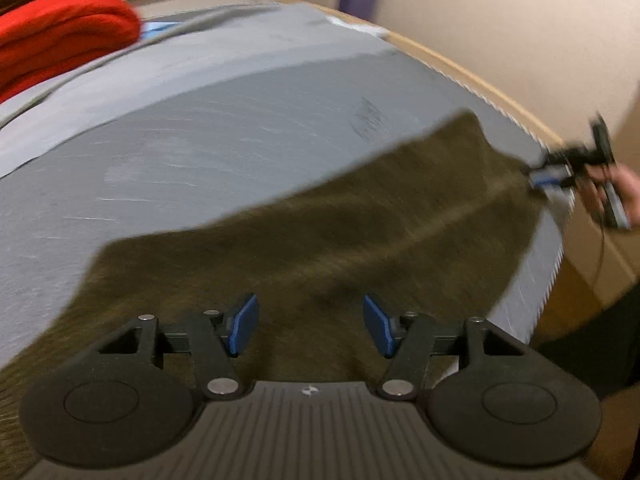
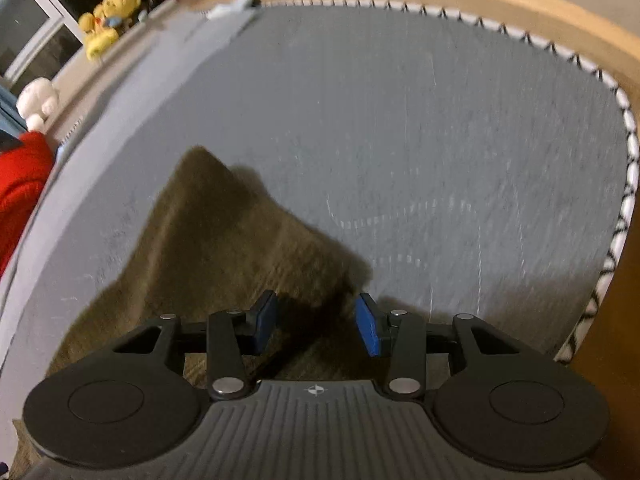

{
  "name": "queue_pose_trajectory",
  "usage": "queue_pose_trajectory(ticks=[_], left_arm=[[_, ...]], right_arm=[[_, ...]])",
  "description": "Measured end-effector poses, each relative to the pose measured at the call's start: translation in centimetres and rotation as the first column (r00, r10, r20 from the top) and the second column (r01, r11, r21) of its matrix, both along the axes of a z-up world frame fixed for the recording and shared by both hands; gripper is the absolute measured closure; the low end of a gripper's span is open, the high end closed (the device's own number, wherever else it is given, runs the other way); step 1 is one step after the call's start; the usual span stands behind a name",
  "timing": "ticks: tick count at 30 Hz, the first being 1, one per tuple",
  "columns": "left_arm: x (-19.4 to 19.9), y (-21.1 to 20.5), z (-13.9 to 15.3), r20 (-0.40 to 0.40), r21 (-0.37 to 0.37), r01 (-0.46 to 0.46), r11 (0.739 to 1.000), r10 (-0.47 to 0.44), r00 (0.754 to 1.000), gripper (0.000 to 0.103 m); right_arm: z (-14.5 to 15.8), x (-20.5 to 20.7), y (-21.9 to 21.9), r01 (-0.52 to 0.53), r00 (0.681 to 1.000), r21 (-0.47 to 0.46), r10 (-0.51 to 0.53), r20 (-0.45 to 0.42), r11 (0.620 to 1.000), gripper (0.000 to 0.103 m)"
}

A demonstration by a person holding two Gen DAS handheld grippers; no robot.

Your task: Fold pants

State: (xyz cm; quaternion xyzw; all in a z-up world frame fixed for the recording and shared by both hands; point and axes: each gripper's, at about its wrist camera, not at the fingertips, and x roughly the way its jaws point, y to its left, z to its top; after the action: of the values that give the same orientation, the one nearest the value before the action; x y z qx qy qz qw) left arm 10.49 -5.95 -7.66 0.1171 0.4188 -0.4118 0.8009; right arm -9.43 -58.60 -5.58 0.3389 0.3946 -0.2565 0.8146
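Olive-green pants (image 1: 320,224) lie flat on the grey bed cover (image 1: 200,152), stretching from the near left to the bed's right edge. My left gripper (image 1: 311,325) hovers over their near part, open, with nothing between its blue pads. In the same view my right gripper (image 1: 548,176), held by a hand (image 1: 624,192), sits at the pants' far right end. The right wrist view shows the pants (image 2: 224,248) tapering to a corner ahead; my right gripper (image 2: 317,322) stands open over their edge, pads apart from the cloth.
A red blanket (image 1: 60,40) is piled at the bed's far left. Stuffed toys (image 2: 104,20) line a ledge behind the bed. The wooden bed frame (image 2: 520,4) and a black-and-white trim (image 2: 624,128) border the cover (image 2: 400,140) on the right.
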Motion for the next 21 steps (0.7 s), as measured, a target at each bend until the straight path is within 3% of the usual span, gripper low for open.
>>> queue_pose_trajectory(ticks=[8,11,14,17,21], left_arm=[[-5.0,-3.8,-5.6,-0.053,0.055,0.131,0.99,-0.128,0.99,0.039],[-6.0,-4.9,-7.5,-0.043,0.139,0.147,0.979,-0.143,0.989,0.054],[-6.0,-5.1,-7.5,-0.045,0.123,0.165,0.979,-0.16,0.986,0.092],[-5.5,-4.4,-5.9,-0.022,0.091,0.167,0.982,-0.166,0.986,0.096],[-5.7,-3.1,-2.8,0.018,-0.001,0.207,0.978,-0.207,0.978,0.097]], right_arm=[[-0.5,2.2,-0.8,0.1,0.994,0.076,-0.103,0.035,0.992,0.059],[-0.5,2.7,-0.4,0.108,0.994,0.043,-0.109,0.02,0.993,0.075],[-0.6,2.5,-0.5,0.122,0.992,0.039,-0.123,0.025,0.992,0.092],[0.0,2.1,-0.3,0.127,0.989,0.017,-0.128,0.07,0.992,0.096],[5.4,0.3,0.1,0.202,0.954,-0.008,-0.195,0.23,0.979,0.097]])
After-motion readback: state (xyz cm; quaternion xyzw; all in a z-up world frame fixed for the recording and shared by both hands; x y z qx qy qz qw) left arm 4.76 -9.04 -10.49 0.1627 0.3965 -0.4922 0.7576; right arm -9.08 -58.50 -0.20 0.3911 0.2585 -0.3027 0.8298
